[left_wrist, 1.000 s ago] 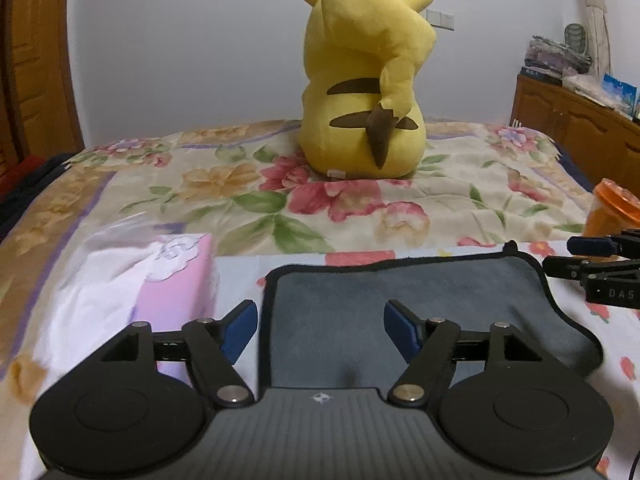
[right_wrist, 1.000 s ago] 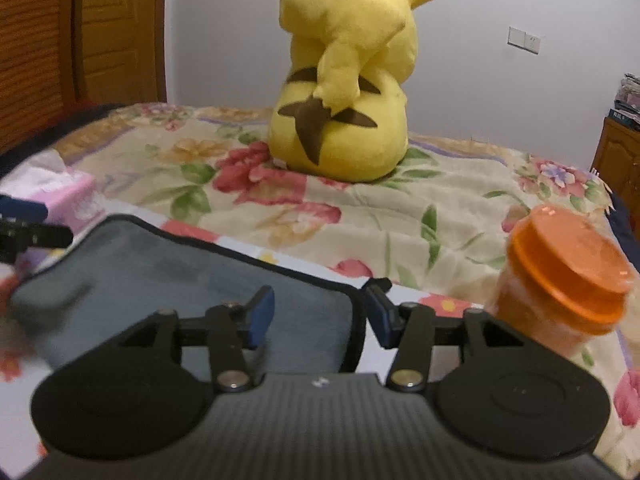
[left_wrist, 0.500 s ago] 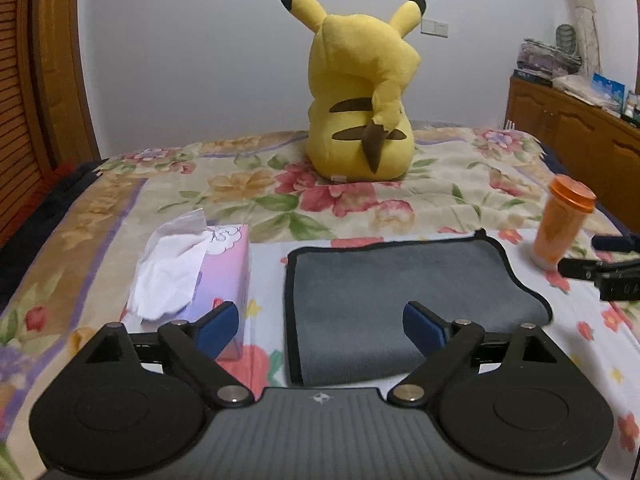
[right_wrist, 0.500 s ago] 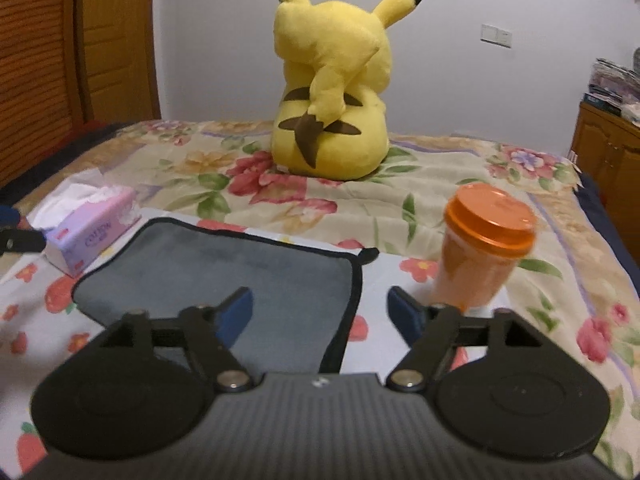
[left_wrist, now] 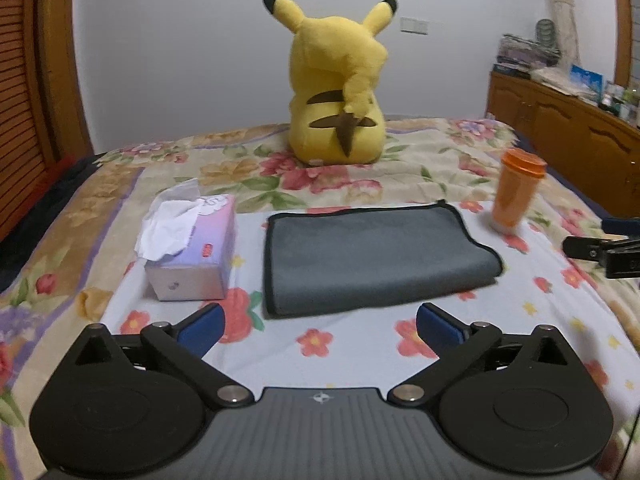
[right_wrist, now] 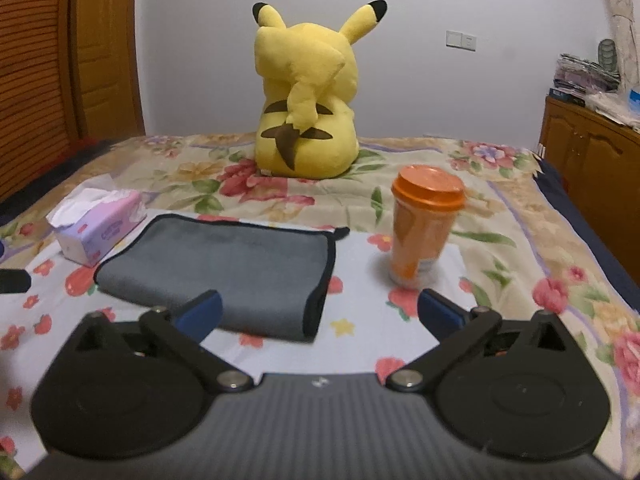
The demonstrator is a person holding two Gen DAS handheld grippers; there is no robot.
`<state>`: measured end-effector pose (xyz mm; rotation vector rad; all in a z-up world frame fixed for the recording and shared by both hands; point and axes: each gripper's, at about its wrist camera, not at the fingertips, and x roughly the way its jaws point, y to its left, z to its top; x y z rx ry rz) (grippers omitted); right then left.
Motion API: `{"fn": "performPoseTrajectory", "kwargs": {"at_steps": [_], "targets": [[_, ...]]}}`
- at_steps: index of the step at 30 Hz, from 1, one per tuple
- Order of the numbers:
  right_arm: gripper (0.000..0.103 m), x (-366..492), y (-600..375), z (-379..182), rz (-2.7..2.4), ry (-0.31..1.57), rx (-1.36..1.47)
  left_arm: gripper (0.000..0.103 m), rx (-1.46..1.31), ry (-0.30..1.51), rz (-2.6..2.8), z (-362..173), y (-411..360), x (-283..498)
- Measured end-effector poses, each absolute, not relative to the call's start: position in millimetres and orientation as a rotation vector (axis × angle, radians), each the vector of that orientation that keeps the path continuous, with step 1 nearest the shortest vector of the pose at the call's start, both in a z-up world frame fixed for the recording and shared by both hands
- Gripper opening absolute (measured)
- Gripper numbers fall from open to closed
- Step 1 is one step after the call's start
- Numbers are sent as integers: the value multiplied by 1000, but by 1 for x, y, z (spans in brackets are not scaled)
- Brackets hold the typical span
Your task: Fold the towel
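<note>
- Lying flat on the flowered bedsheet (left_wrist: 352, 344), the grey towel (left_wrist: 372, 252) is already folded over, its black-trimmed edges stacked along one side and its rounded fold on the other.
- My left gripper (left_wrist: 318, 326) hangs above the sheet on the near side of the towel, its blue-tipped fingers (left_wrist: 202, 326) spread wide and holding nothing.
- My right gripper (right_wrist: 318, 312) is spread just as wide and is also empty; seen from its own camera, one blue fingertip overlaps the towel's near edge, though I cannot tell whether it touches the cloth.
- From the left wrist view, the tip of my right claw shows at the frame's right edge, well apart from the towel.
- A pink tissue box (left_wrist: 192, 248) with a white tissue sticking out sits just beside the towel's one end.
- An orange lidded cup (right_wrist: 424, 224) stands upright near the towel's other end, not touching it.
- A yellow plush toy (right_wrist: 308, 96) sits beyond the towel, its back to me.
- A wooden cabinet (left_wrist: 568, 116) stands off to the right, against the wall.
</note>
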<state>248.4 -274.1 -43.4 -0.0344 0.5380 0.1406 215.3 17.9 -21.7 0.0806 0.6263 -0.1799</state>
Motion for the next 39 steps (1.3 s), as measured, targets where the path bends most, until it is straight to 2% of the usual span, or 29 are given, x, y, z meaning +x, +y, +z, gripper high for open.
{"fn": "performPoseTrajectory", "kwargs": {"at_steps": [14, 25, 39], "targets": [[103, 196, -277, -22, 162, 496, -11, 103, 39, 618, -186, 1, 0, 160], [103, 147, -272, 17, 184, 465, -3, 103, 37, 604, -139, 31, -3, 117], [103, 97, -266, 23, 193, 455, 5, 103, 48, 617, -113, 29, -6, 67]]}}
